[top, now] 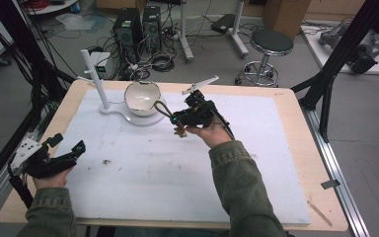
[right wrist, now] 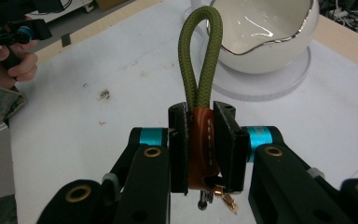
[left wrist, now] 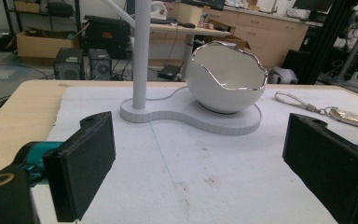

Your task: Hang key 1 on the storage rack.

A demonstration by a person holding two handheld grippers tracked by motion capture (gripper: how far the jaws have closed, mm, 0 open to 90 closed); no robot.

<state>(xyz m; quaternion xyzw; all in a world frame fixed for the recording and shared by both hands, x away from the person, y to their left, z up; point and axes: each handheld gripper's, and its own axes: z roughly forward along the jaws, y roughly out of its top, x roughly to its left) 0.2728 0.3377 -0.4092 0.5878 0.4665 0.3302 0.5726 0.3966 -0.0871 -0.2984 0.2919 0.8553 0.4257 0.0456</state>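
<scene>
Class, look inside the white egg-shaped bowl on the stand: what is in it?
The visible inner wall of the bowl is bare, glossy white. Its bottom is hidden by its own rim. The right claw holds a green cord loop beside it.

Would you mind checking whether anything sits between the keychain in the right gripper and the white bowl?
Nothing visible does. The right gripper holds the keychain, whose green loop reaches almost to the bowl rim.

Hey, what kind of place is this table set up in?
Probably a robotics or engineering lab: black desktop computer towers stand on the floor amid tangled cables, a round black stool sits behind the table, and wooden cabinets line the back wall.
</scene>
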